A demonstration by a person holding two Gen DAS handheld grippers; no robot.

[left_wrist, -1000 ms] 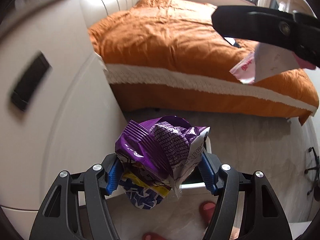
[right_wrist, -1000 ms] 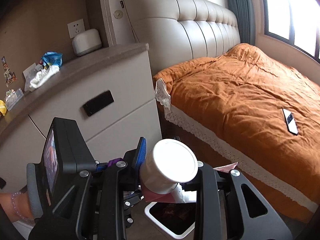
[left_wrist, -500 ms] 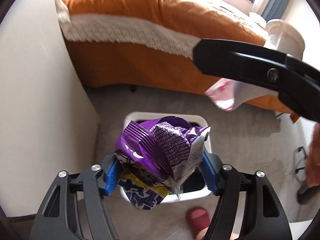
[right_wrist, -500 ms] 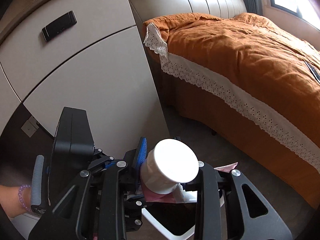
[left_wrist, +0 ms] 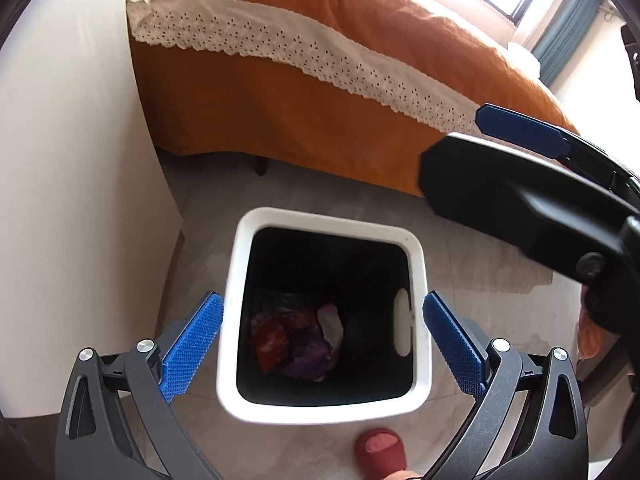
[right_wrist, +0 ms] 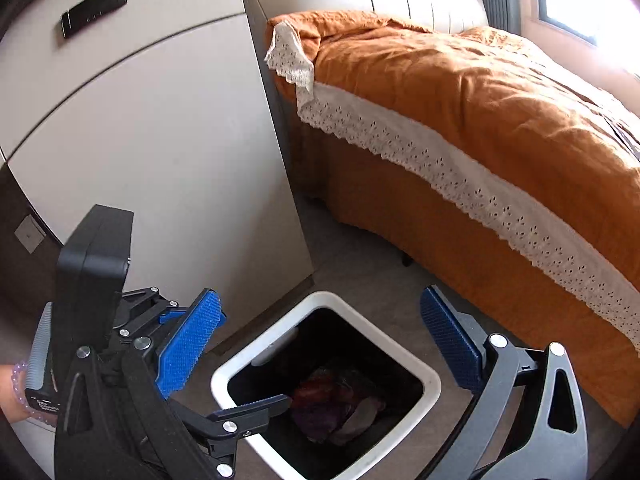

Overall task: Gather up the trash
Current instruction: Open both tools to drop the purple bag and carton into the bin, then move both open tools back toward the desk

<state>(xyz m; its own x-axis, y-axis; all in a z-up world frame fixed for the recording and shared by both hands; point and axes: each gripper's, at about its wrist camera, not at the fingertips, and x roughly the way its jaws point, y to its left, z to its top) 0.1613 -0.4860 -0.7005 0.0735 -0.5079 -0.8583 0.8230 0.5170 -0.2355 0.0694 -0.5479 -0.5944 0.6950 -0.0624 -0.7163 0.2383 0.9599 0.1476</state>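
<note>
A white-rimmed bin (left_wrist: 320, 218) with a black inside stands on the floor beneath both grippers. At its bottom lie a purple snack bag (left_wrist: 308, 354), a red wrapper (left_wrist: 272, 338) and a pale crumpled piece (left_wrist: 332, 324). My left gripper (left_wrist: 323, 300) hangs over the bin's mouth, its jaws opening wide with nothing between them. My right gripper (right_wrist: 320, 294) hovers over the bin (right_wrist: 434, 384) too, jaws opening and empty. The purple bag (right_wrist: 320, 416) shows dimly inside. One left finger (right_wrist: 248, 406) reaches across the rim.
An orange bed with a white lace trim (left_wrist: 320, 52) stands just behind the bin. A white cabinet (right_wrist: 140, 140) rises on the left. A red slipper (left_wrist: 380, 452) shows at the bin's near edge. A wrist with a bead bracelet (right_wrist: 20, 388) is at far left.
Both grippers sank towards the bin and opened. The purple bag left the left jaws, and the white cup with its pink wrapper left the right jaws. The bag now lies in the bin.
</note>
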